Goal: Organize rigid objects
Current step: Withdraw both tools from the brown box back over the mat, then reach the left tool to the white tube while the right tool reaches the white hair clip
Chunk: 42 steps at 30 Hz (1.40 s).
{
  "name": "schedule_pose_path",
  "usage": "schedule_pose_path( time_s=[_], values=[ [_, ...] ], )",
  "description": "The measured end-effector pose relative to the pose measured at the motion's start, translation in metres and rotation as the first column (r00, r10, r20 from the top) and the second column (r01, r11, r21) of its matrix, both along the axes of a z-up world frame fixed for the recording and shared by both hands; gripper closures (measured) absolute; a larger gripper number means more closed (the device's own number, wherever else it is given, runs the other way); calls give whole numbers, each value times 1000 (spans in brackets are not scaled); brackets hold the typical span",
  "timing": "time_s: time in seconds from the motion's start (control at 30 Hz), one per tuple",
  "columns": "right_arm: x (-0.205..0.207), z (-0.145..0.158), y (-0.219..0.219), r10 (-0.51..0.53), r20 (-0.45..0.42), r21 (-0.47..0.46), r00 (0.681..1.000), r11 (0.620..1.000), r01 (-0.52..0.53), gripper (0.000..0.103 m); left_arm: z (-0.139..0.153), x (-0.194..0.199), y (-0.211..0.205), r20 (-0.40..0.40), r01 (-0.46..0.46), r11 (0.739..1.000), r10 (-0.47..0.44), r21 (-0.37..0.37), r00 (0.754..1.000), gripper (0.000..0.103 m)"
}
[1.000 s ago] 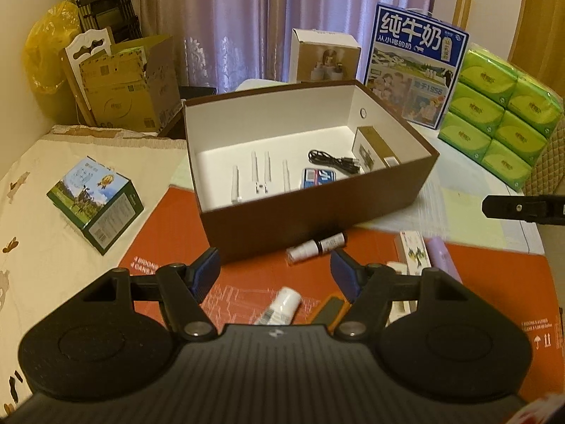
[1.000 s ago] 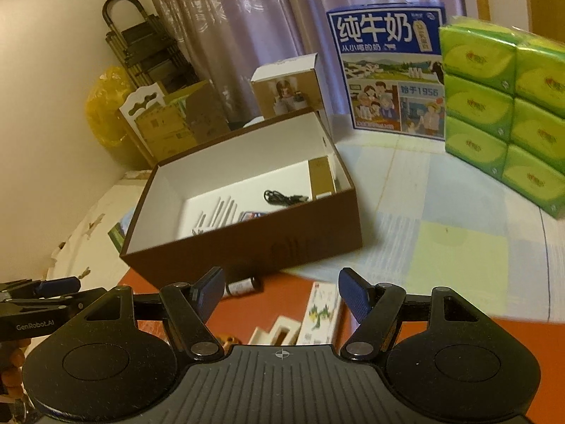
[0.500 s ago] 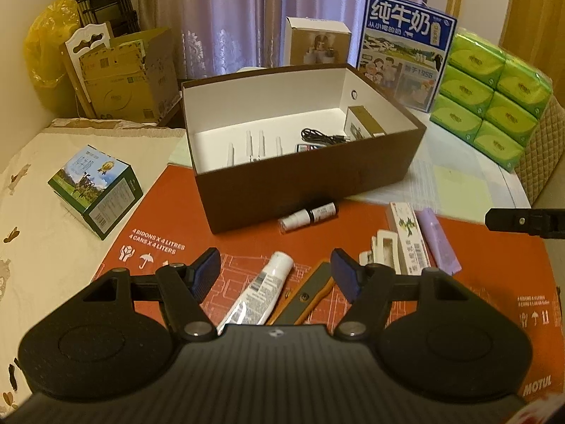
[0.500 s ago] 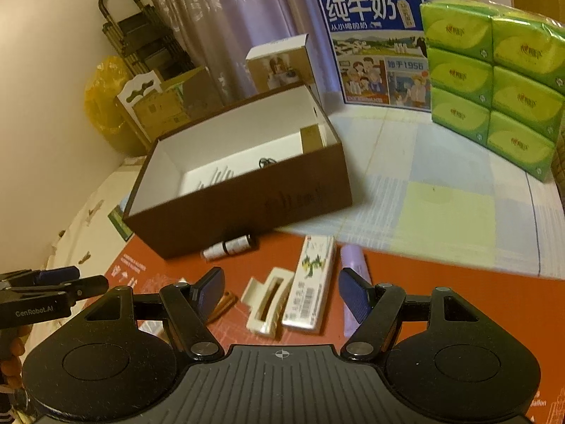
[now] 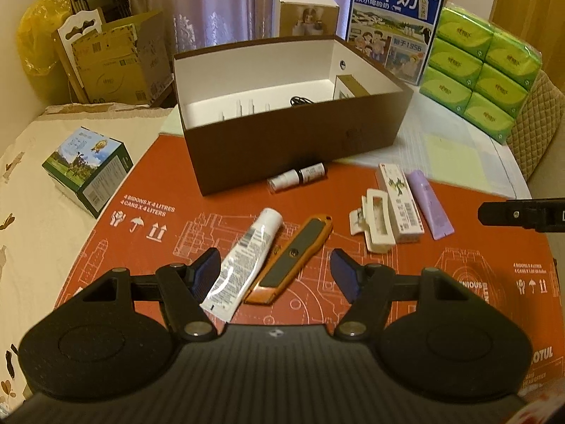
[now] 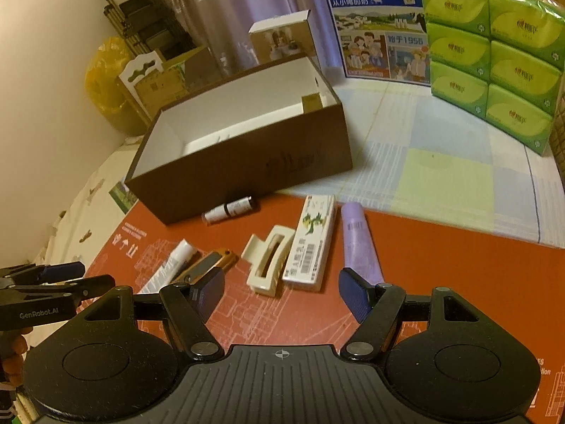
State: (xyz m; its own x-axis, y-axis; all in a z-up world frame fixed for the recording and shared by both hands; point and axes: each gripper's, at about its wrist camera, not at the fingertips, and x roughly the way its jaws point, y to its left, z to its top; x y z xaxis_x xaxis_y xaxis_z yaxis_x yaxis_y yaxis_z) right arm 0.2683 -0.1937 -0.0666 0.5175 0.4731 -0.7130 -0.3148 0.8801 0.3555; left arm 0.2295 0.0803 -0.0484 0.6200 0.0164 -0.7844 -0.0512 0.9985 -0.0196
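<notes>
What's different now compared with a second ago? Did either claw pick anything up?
No. Both views pulled back and tilted down from the brown box, so more of the red mat shows: the white tube, orange knife and hair clip came into sight. The left claw and right claw stayed open and empty. No object moved.

Warm, dim indoor light tints both views amber. The far side of the box (image 5: 296,155) beyond the left tongs (image 5: 275,272) is lit white inside, its near wall shadowed. Straight lines bow toward the dark rounded corners. Beyond the right tongs (image 6: 280,291), the green packs (image 6: 494,56) look slightly soft.
</notes>
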Motion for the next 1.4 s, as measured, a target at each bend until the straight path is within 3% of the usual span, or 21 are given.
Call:
schedule_pose_path(
  time_s=[0.67, 1.4],
  values=[
    [-10, -27, -1, -18, -67, -58, 998, 998, 14, 35, -29, -7, 1, -52, 12, 1000, -12, -6, 999, 39],
    [4, -49, 1, -93, -117, -93, 989, 992, 82, 35, -62, 18, 18, -108, 33, 999, -33, 0, 994, 44]
  ],
)
